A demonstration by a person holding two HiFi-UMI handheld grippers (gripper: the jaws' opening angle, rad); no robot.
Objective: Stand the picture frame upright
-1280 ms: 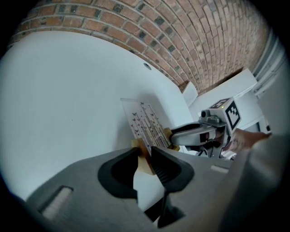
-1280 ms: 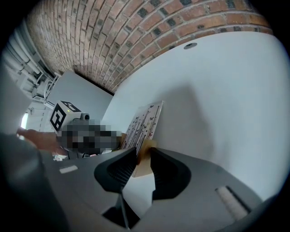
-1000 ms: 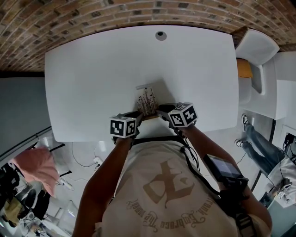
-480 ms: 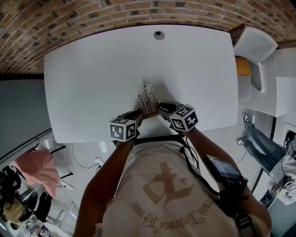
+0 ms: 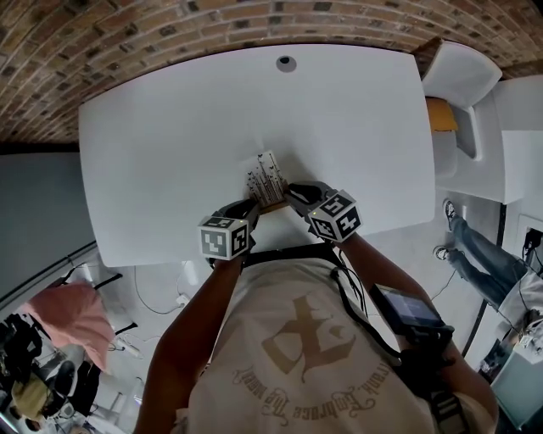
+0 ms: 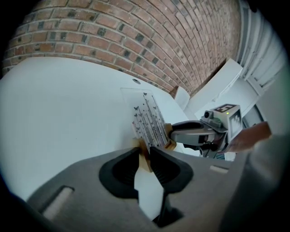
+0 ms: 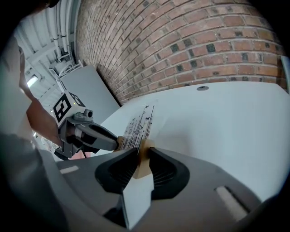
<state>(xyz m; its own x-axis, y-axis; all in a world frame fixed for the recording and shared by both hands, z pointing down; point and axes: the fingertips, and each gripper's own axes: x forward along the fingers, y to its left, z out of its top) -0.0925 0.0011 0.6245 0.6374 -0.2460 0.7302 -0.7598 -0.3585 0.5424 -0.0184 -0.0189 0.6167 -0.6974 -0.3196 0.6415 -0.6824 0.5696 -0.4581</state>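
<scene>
The picture frame point(image 5: 268, 180) is a clear pane printed with small butterflies, set in a pale wooden base near the front edge of the white table point(image 5: 170, 127). It is tilted, with its top leaning away from me. My left gripper point(image 5: 252, 211) has been closing its jaws and is shut on the base's left wooden end point(image 6: 145, 153). My right gripper point(image 5: 293, 193) has also been closing and is shut on the base's right wooden end point(image 7: 142, 158). In the left gripper view the pane point(image 6: 149, 120) rises above my left gripper point(image 6: 144, 156); my right gripper point(image 6: 172, 137) holds its far end.
A round cable hole point(image 5: 286, 63) sits at the table's far edge, below a brick wall point(image 5: 254, 21). A white chair point(image 5: 458, 76) stands at the right corner. A person's legs point(image 5: 475, 254) are on the floor at the right. The table's front edge lies just under both grippers.
The pane has turned and tipped a little, its top edge now slanting further left. Both grippers rolled slightly but kept their place at the base's ends.
</scene>
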